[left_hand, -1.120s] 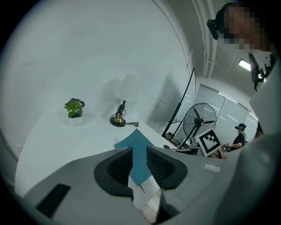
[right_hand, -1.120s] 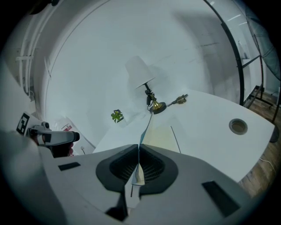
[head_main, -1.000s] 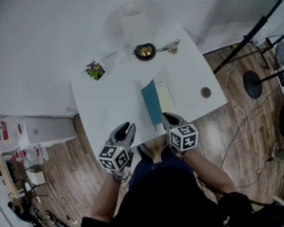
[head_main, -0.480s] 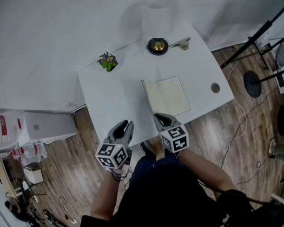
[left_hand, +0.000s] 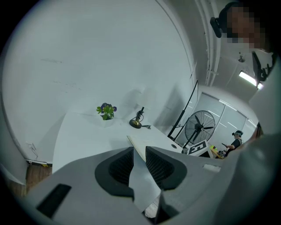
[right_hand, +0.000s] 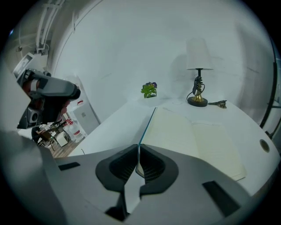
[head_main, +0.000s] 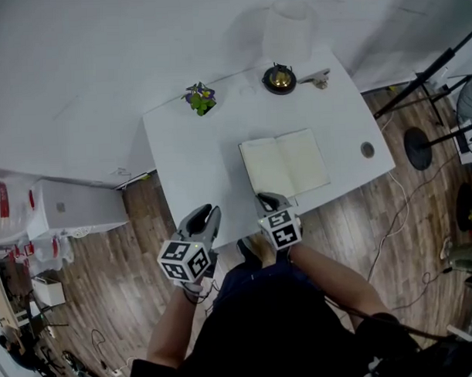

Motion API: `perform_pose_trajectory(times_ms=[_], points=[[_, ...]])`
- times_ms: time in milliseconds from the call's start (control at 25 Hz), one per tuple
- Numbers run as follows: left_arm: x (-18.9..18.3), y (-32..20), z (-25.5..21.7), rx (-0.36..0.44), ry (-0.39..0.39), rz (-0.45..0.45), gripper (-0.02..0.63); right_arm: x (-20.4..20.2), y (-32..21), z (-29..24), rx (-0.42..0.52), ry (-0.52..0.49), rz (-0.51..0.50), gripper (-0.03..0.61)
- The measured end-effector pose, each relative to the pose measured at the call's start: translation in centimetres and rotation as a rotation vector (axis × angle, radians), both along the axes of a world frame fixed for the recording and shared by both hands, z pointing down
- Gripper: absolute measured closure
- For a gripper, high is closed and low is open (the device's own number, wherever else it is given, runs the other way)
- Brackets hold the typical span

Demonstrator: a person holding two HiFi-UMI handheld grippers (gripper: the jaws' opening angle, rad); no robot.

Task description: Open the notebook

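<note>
The notebook (head_main: 285, 165) lies open on the white table (head_main: 196, 158), two cream pages up, its teal cover showing only as a thin edge (right_hand: 147, 125) on the left. My right gripper (head_main: 267, 200) is at the notebook's near left corner. In the right gripper view its jaws (right_hand: 138, 151) still pinch that cover corner, and they are opening. My left gripper (head_main: 208, 216) hovers over the table's near edge, left of the notebook and clear of it. Its jaws (left_hand: 139, 151) are closing with nothing between them. The notebook (left_hand: 151, 141) shows beyond them.
At the table's far edge stand a white-shaded lamp (head_main: 291, 31) on a dark round base (head_main: 279, 79), a small metal object (head_main: 319, 79) and a small potted plant (head_main: 200, 98). A round hole (head_main: 367, 149) is near the right edge. Stands and a fan (left_hand: 200, 127) occupy the floor on the right.
The teal cover, held upright a second ago, has swung over to the left and now lies down with the pages showing. My right gripper followed it leftward and down; the left gripper moved too.
</note>
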State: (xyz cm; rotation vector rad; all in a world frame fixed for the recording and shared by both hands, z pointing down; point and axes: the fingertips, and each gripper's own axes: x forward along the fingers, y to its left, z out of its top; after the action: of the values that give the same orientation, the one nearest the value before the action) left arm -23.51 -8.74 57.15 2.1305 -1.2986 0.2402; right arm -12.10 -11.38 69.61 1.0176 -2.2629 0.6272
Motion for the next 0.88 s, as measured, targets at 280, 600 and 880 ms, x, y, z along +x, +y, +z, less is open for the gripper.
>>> perform_pose_trajectory(times_ms=[280,600,880], points=[[-3.2,1.2,0.2,-0.004,-0.015,0.0,0.529,-1.3,0.4,3.0,-0.023,0.084,0.006,0.552],[-5.7,2.0,-0.2,0.001,-0.011,-0.003,0.529,-2.0,1.2,5.3,-0.115,0.146,0.045,0.457],[-5.2,1.9,-0.2,0.011,0.017,0.007,0.529,-1.1,1.0,2.1,-0.059,0.005,0.133,0.414]])
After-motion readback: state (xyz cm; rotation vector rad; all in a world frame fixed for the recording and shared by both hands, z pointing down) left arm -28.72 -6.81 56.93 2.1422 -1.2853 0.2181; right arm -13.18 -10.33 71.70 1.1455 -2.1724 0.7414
